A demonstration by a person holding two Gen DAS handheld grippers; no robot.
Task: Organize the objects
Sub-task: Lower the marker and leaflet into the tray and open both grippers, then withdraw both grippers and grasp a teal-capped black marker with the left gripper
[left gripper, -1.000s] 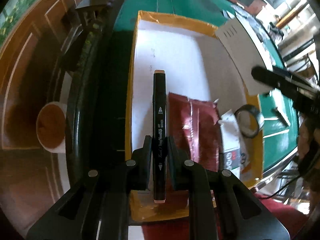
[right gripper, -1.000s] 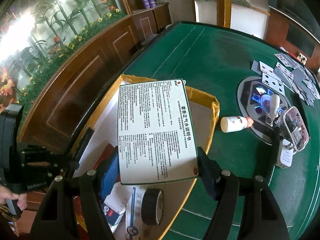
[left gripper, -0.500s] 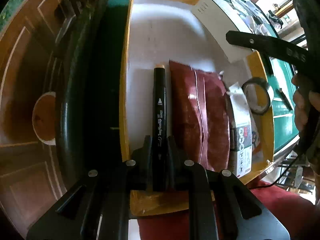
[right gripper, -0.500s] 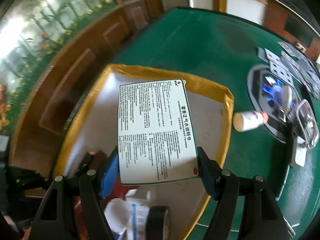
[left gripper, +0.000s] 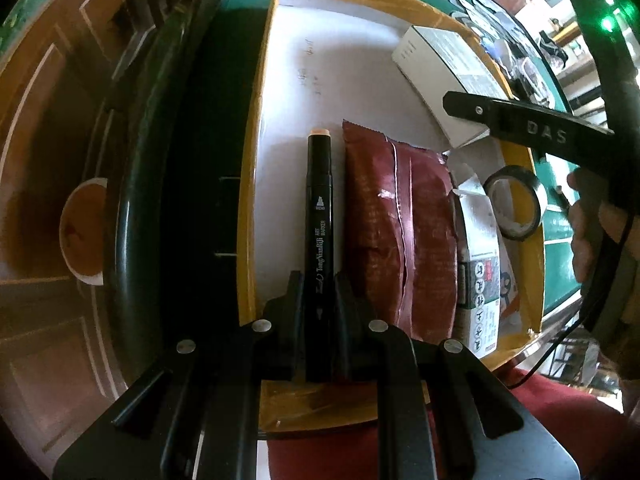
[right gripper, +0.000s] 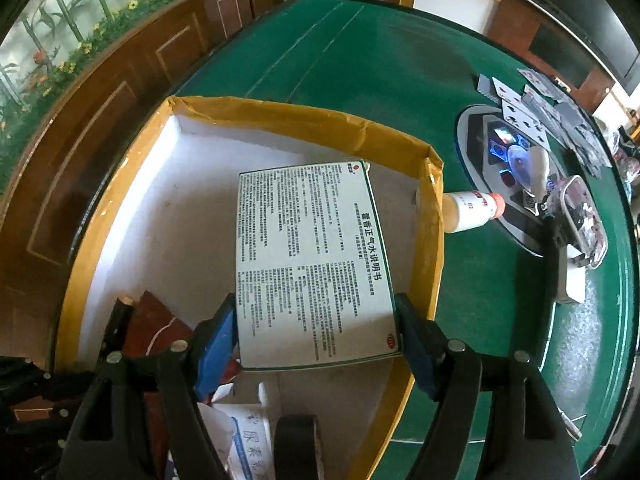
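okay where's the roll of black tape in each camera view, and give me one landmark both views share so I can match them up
Left wrist view: the roll of black tape lies at the right, against the tray's right wall.
Right wrist view: its edge shows at the bottom centre, cut off by the frame.
Shared landmark: the yellow-rimmed white tray, with the white printed box over it.

Black marker [left gripper: 319, 236]: "TongYanRiJi", "ART MARKER", lengthwise on barrel. Right tool [left gripper: 532, 132]: "DAS" on black arm. White box [right gripper: 312, 268]: dense Chinese print, side heading "藿香正气水说明书". Carton [left gripper: 482, 300]: column of pictogram squares, unreadable.
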